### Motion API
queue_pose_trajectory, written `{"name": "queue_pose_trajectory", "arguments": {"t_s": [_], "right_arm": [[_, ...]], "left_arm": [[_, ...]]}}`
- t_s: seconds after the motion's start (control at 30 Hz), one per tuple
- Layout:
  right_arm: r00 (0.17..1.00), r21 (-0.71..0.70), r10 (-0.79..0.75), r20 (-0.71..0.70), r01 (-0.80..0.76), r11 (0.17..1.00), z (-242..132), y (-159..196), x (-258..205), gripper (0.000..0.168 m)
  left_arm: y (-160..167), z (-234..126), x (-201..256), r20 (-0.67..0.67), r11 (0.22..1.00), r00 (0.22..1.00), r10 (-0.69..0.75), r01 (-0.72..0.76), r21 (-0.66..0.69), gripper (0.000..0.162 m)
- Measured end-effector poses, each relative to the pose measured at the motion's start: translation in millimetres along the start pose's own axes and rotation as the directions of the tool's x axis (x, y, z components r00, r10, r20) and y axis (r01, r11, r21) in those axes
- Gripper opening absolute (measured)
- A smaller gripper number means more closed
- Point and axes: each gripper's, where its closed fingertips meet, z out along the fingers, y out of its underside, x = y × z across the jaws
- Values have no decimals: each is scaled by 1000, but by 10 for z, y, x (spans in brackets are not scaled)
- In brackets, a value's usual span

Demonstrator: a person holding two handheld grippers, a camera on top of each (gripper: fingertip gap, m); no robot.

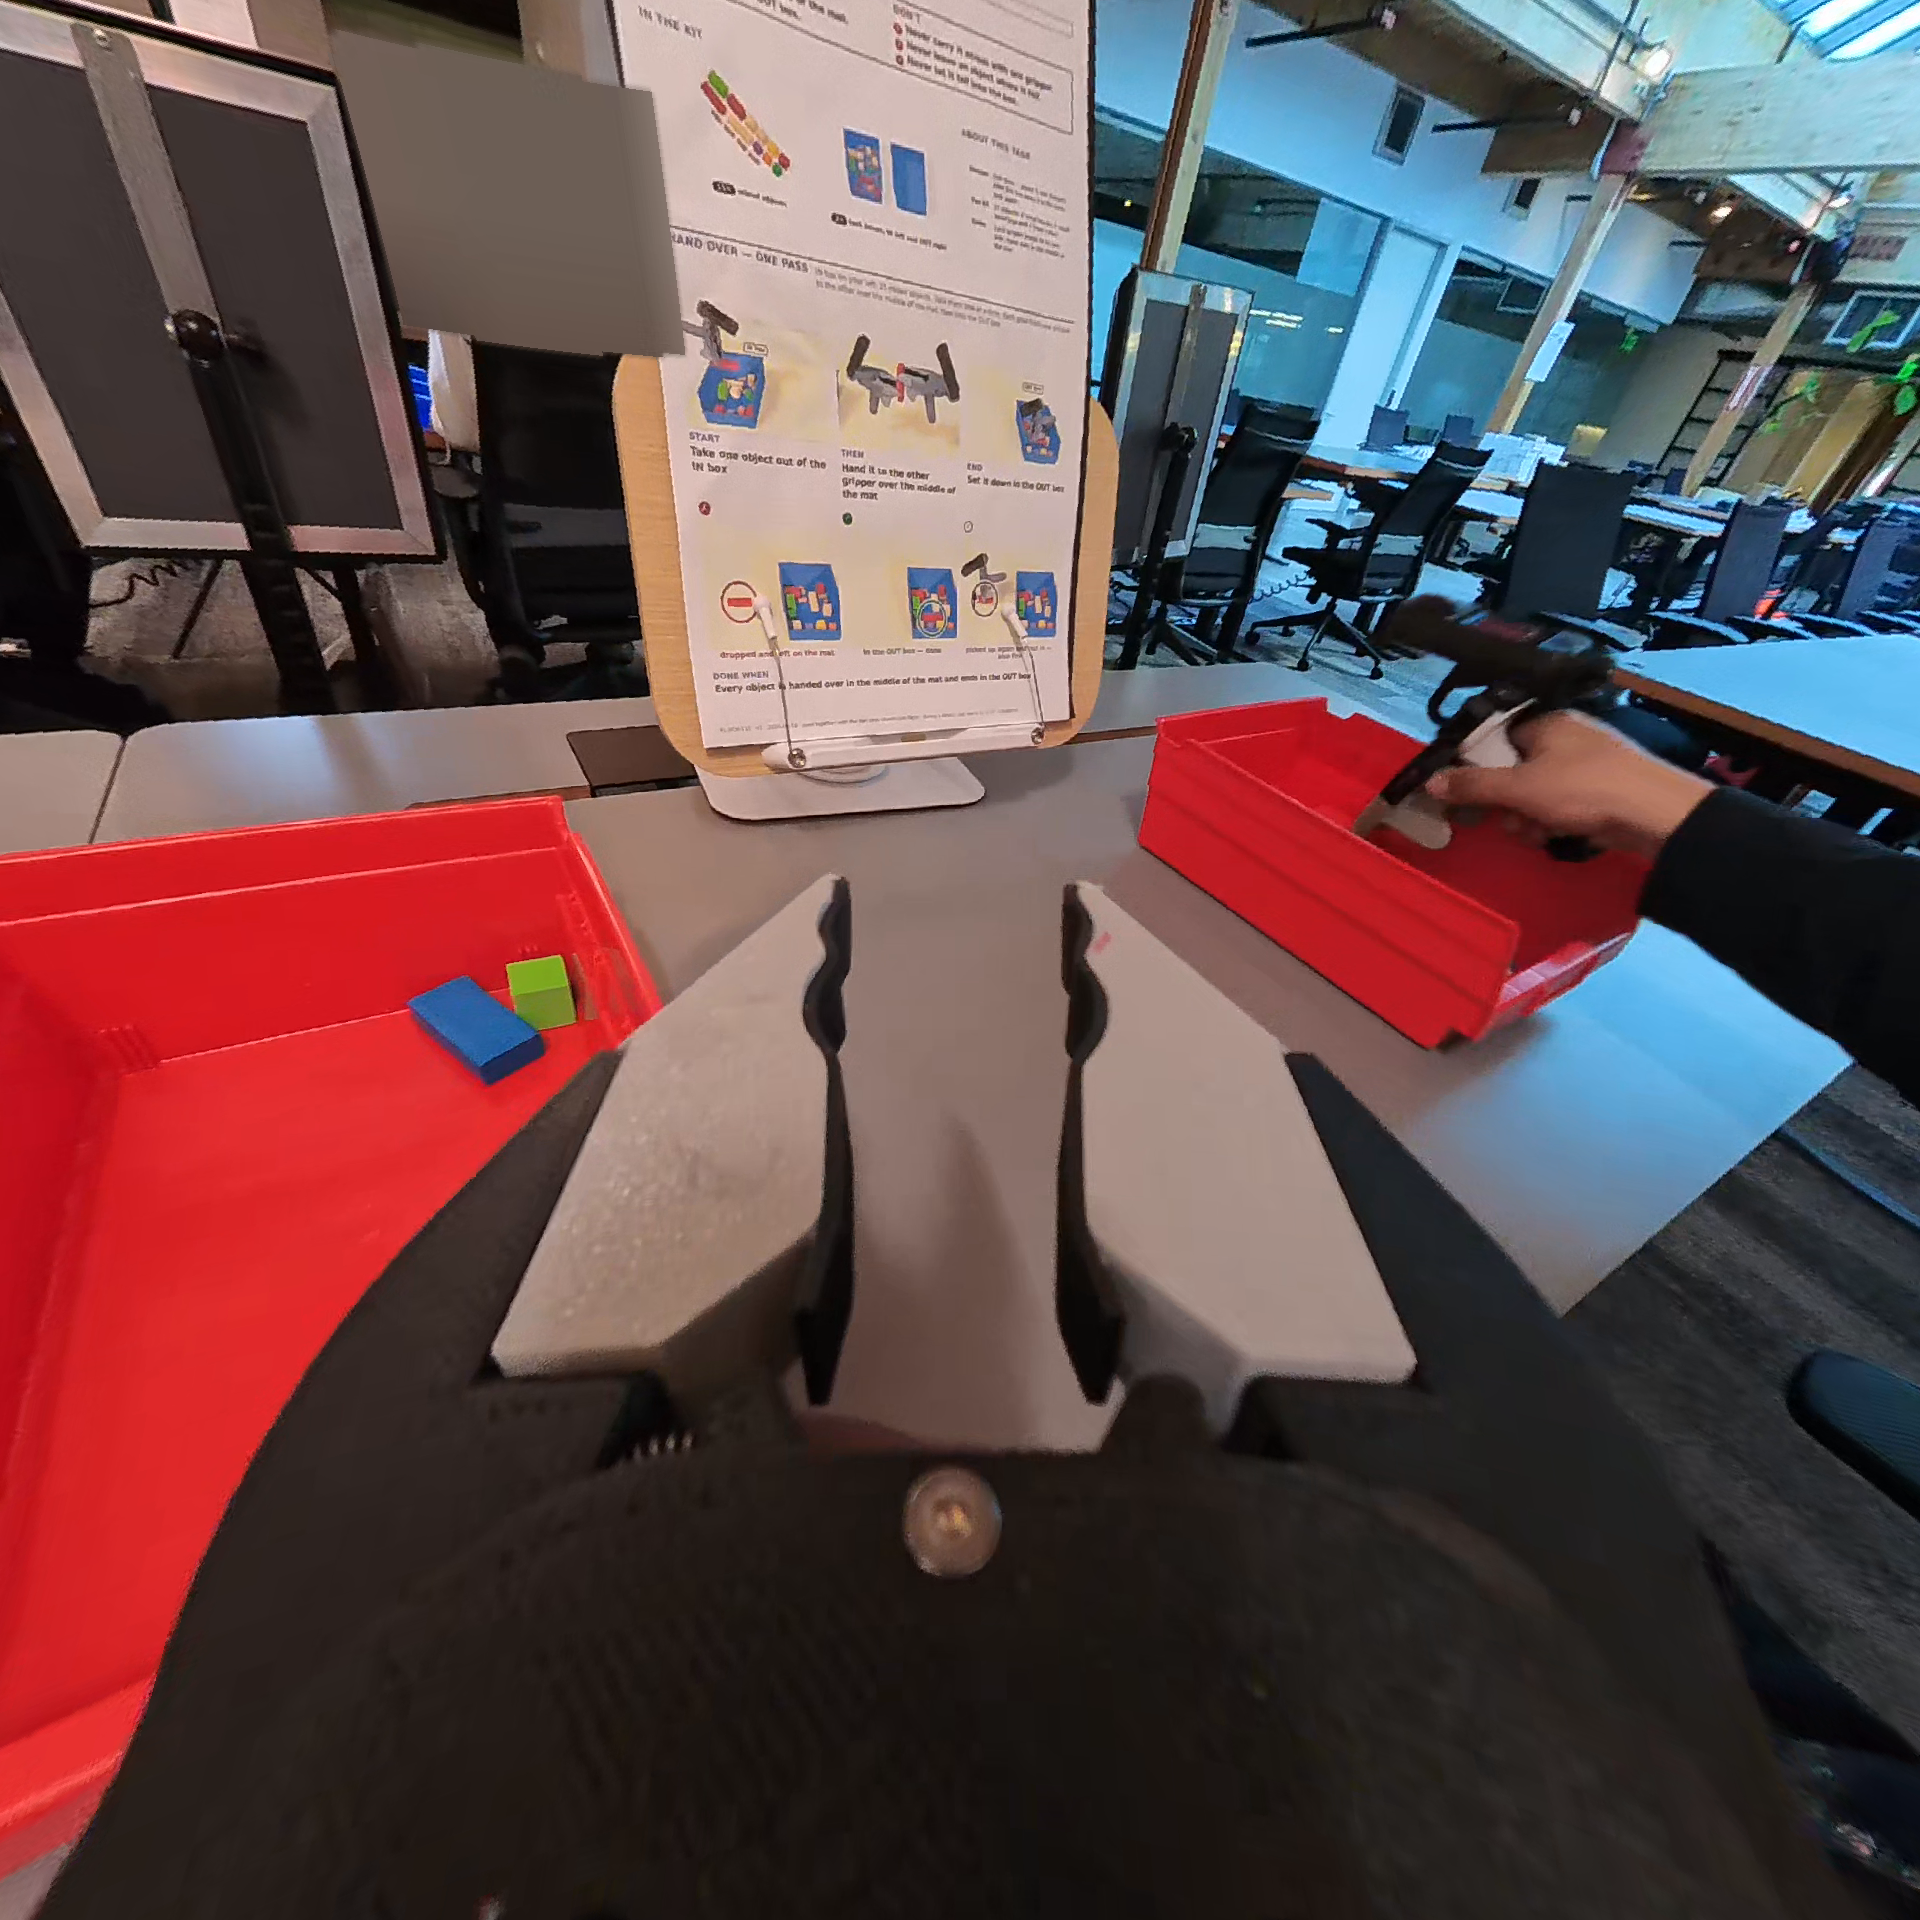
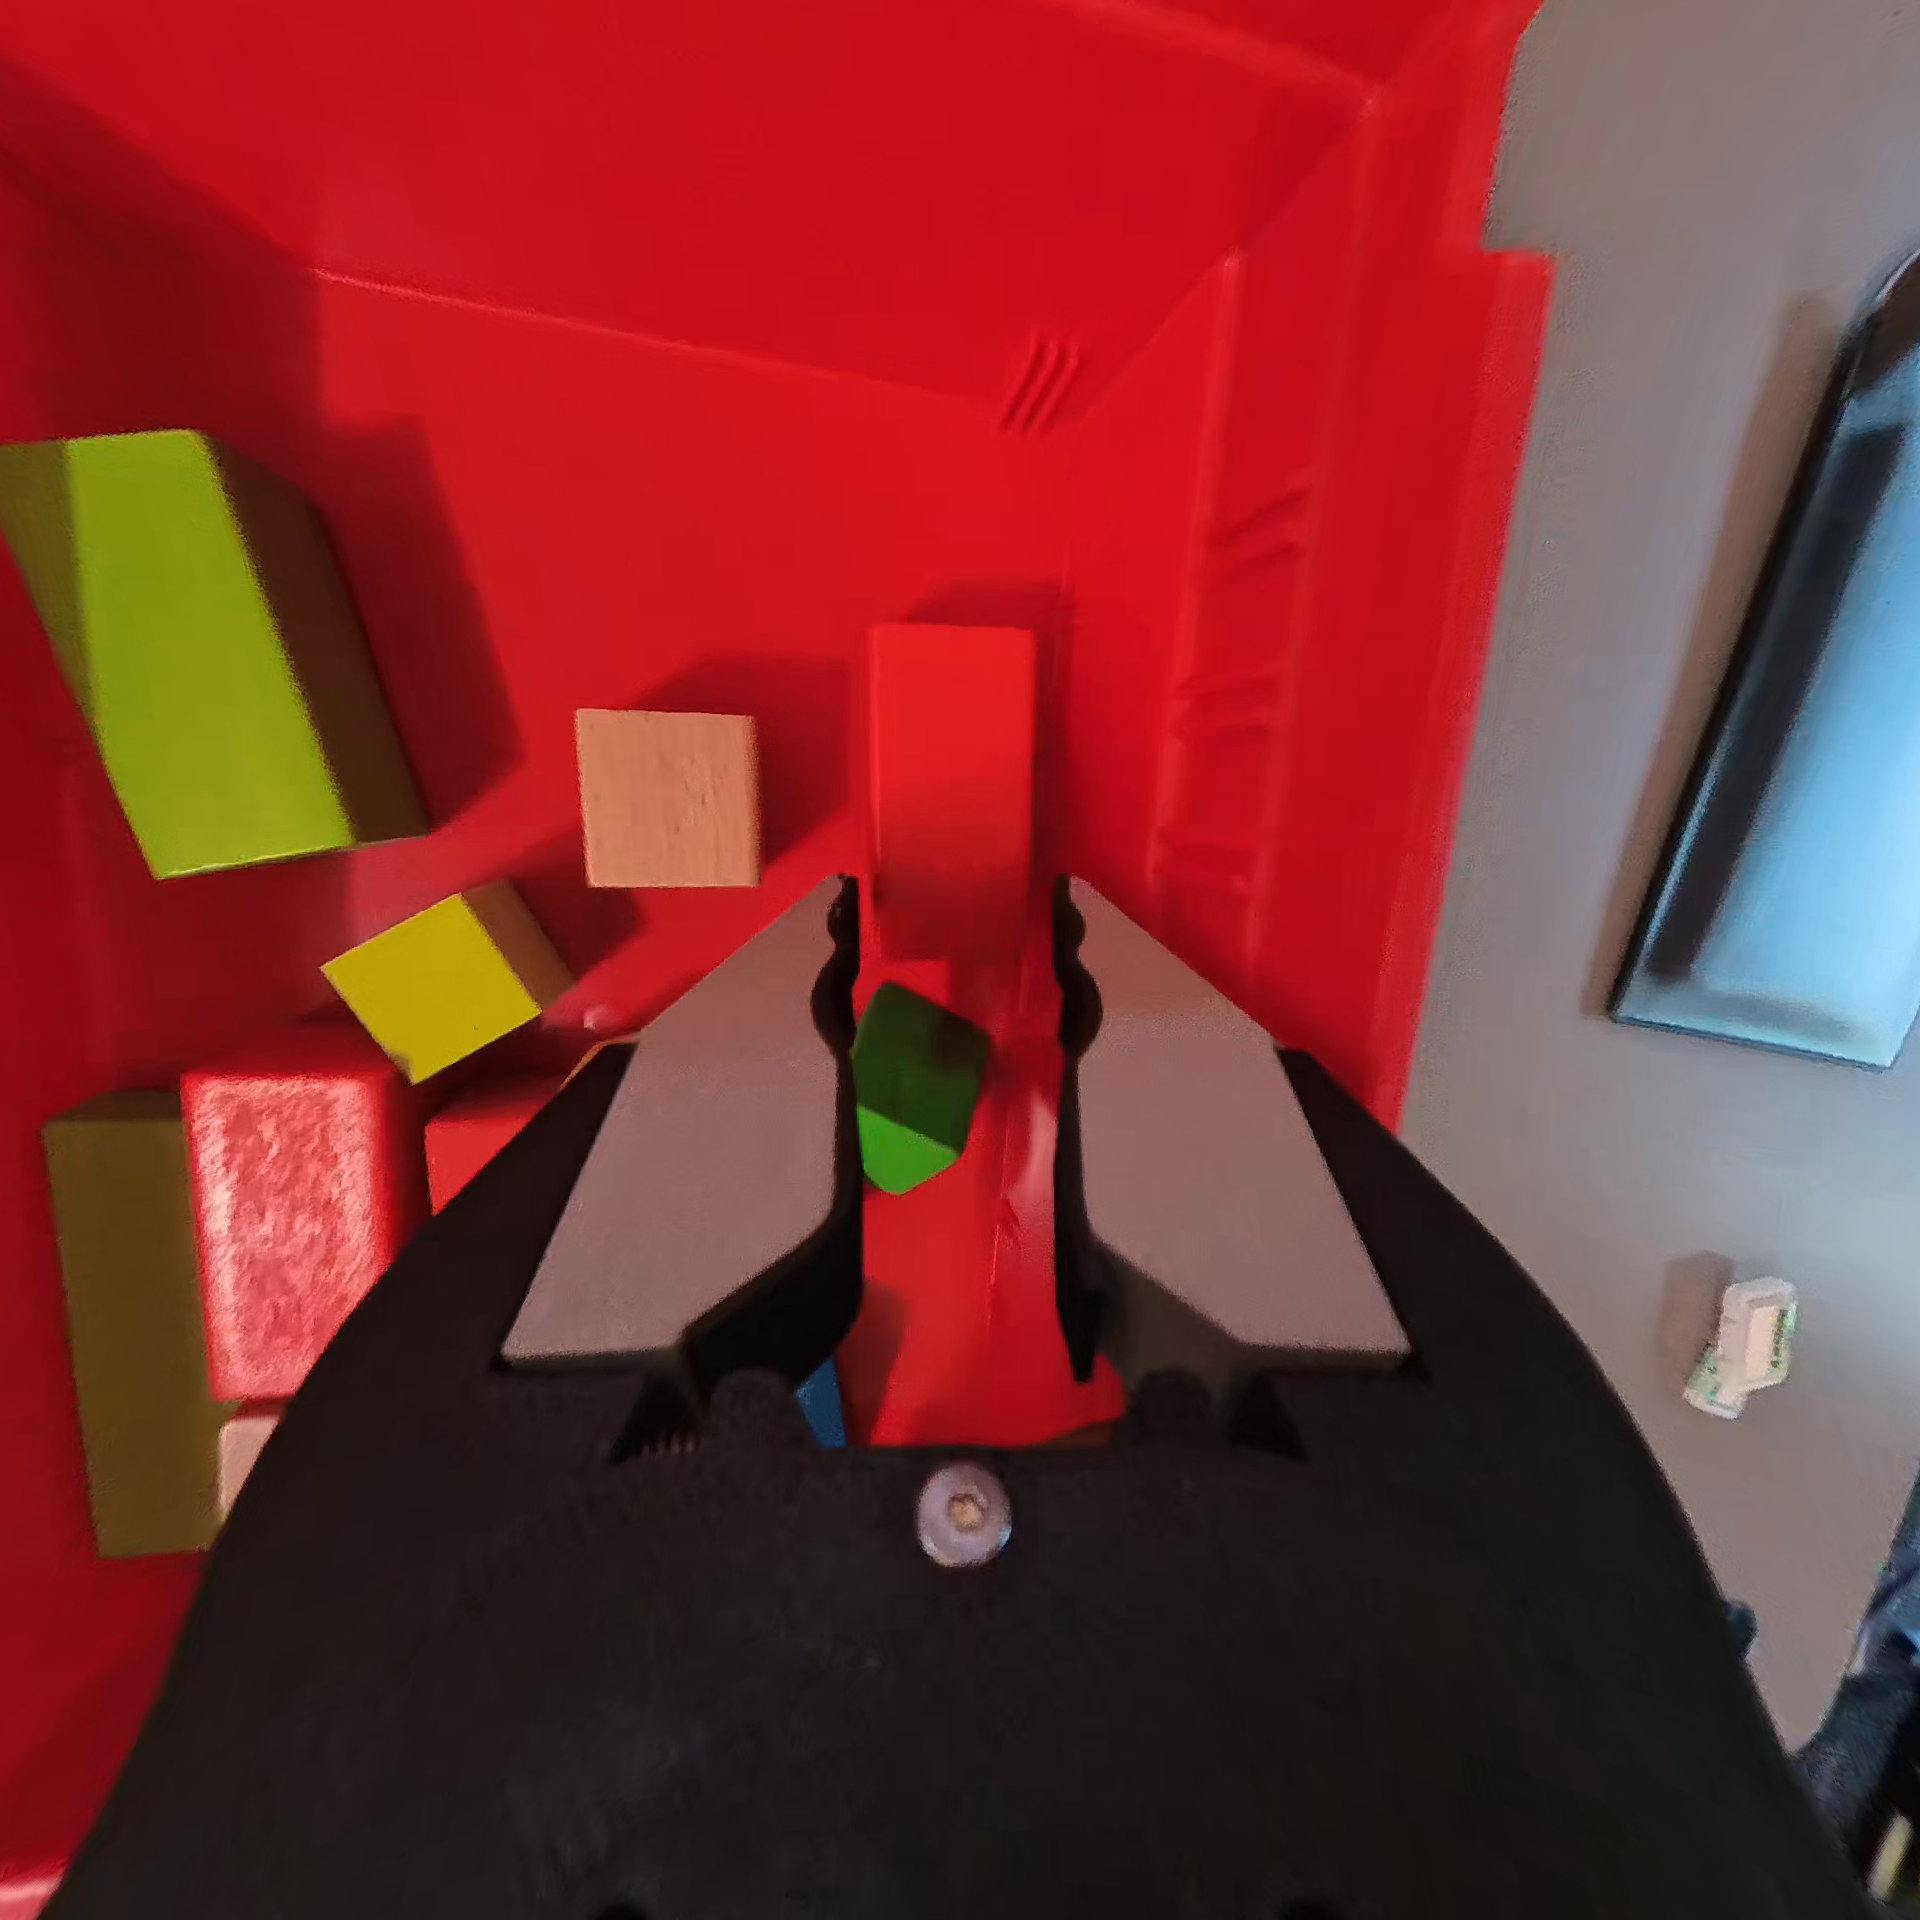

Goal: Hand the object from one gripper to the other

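Our left tongs (image 1: 956, 914) hang released over the grey counter (image 1: 935, 1039), gripping nothing, between two red bins. The left bin (image 1: 260, 1195) holds a blue block (image 1: 476, 1027) touching a green block (image 1: 542, 989). Our right tongs (image 2: 954, 914), also seen from the left wrist (image 1: 1397, 816) in a hand (image 1: 1558, 784), reach down into the right bin (image 2: 727, 208), spread wide, grasping nothing. Between their fingers lie a small green block (image 2: 914, 1091) and a long red block (image 2: 951, 769). Nearby sit a plain wooden cube (image 2: 667, 798), a yellow cube (image 2: 436, 982) and a lime block (image 2: 208, 655).
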Motion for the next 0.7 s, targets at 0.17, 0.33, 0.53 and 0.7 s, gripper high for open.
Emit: {"name": "queue_pose_trajectory", "arguments": {"t_s": [0.17, 0.33, 0.53, 0.7], "right_arm": [[989, 197, -69, 127, 43, 979, -510, -172, -294, 45], [944, 430, -228, 238, 108, 896, -1069, -64, -762, 46], [939, 487, -242, 244, 97, 868, -1337, 157, -711, 45], [938, 517, -207, 278, 35, 855, -1438, 288, -679, 45]], "left_arm": [[107, -20, -240, 55, 997, 996, -69, 70, -28, 39], [323, 154, -661, 158, 986, 979, -126, 141, -91, 41], [327, 608, -1136, 173, 947, 983, -57, 108, -303, 48], [833, 1136, -1752, 272, 828, 961, -55, 196, -526, 35]]}}
